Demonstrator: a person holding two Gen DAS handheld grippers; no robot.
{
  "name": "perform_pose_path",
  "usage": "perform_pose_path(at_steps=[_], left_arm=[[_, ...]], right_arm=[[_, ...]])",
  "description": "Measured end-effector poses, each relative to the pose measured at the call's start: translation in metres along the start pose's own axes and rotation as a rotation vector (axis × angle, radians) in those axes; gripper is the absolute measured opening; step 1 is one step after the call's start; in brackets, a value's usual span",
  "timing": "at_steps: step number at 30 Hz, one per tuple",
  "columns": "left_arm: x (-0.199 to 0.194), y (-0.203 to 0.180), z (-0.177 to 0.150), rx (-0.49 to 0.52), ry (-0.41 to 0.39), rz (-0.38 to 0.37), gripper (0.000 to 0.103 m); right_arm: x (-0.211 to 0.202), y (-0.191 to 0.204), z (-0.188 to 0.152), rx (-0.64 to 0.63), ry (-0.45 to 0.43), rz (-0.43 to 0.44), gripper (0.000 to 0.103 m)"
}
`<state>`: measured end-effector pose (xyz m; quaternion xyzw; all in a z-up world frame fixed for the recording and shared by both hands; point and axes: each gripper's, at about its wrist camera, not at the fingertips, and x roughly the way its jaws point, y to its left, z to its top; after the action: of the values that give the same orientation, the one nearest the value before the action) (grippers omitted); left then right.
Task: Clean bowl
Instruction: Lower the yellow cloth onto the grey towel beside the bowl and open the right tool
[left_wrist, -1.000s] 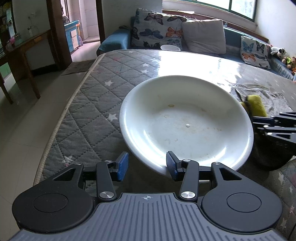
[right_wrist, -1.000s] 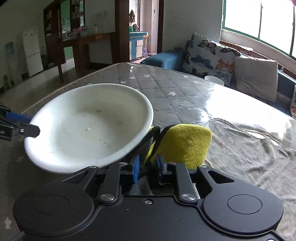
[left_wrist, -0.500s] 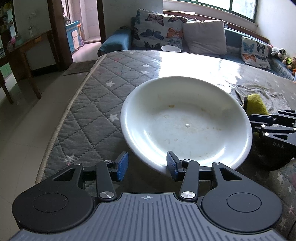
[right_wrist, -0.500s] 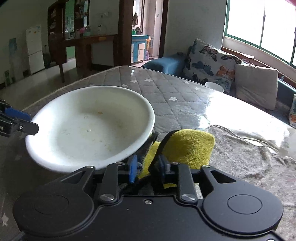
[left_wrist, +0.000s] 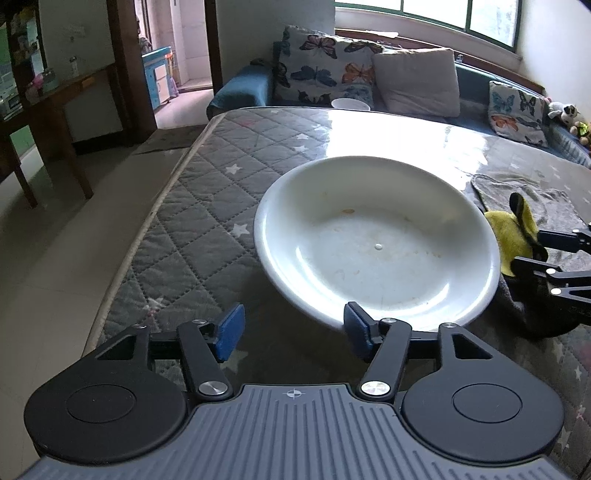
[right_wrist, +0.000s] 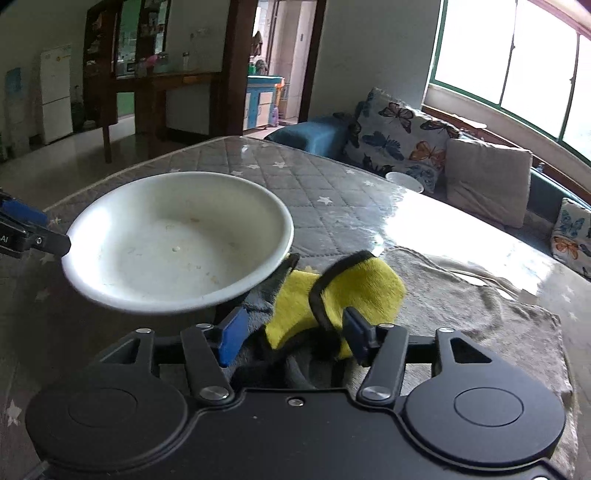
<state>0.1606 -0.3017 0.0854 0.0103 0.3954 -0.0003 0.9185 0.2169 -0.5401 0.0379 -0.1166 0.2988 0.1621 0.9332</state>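
Observation:
A wide white bowl (left_wrist: 376, 243) with a few small food specks sits on the quilted, glass-topped table (left_wrist: 221, 192). My left gripper (left_wrist: 293, 332) is open at the bowl's near rim, its right pad just in front of the rim and nothing between the fingers. In the right wrist view the bowl (right_wrist: 177, 240) lies left of centre. A yellow cloth with black trim (right_wrist: 351, 291) lies loose between the fingers of my open right gripper (right_wrist: 293, 336), beside the bowl's rim. From the left wrist view the cloth (left_wrist: 511, 229) shows to the right of the bowl.
A grey towel (right_wrist: 461, 314) is spread under the yellow cloth. A small white cup (left_wrist: 351, 104) stands at the table's far edge. A sofa with cushions (left_wrist: 417, 81) runs behind it. The table's left edge (left_wrist: 147, 229) drops to the tiled floor.
My right gripper was shut on the yellow cloth and now stands open, with the cloth loose between its fingers. The left gripper has drawn back a little from the bowl.

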Motion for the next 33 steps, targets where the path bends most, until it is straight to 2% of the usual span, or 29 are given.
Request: perform_pose_path(at_steps=[2, 13, 18, 27, 33], left_arm=[[-0.001, 0.000, -0.002, -0.003, -0.002, 0.003, 0.068], [-0.010, -0.007, -0.018, -0.003, 0.001, -0.013, 0.072], [-0.015, -0.008, -0.025, 0.002, -0.001, -0.020, 0.073], [-0.018, -0.006, -0.039, -0.003, -0.008, -0.018, 0.075], [-0.019, -0.003, -0.048, -0.013, -0.021, -0.012, 0.076]], right_arm=[[-0.007, -0.001, -0.003, 0.012, -0.010, -0.011, 0.069], [-0.035, 0.001, -0.015, 0.020, -0.055, -0.068, 0.086], [-0.044, 0.006, -0.020, -0.009, -0.078, -0.096, 0.101], [-0.059, 0.000, -0.035, 0.007, -0.096, -0.157, 0.103], [-0.065, -0.005, -0.053, 0.060, -0.107, -0.196, 0.103]])
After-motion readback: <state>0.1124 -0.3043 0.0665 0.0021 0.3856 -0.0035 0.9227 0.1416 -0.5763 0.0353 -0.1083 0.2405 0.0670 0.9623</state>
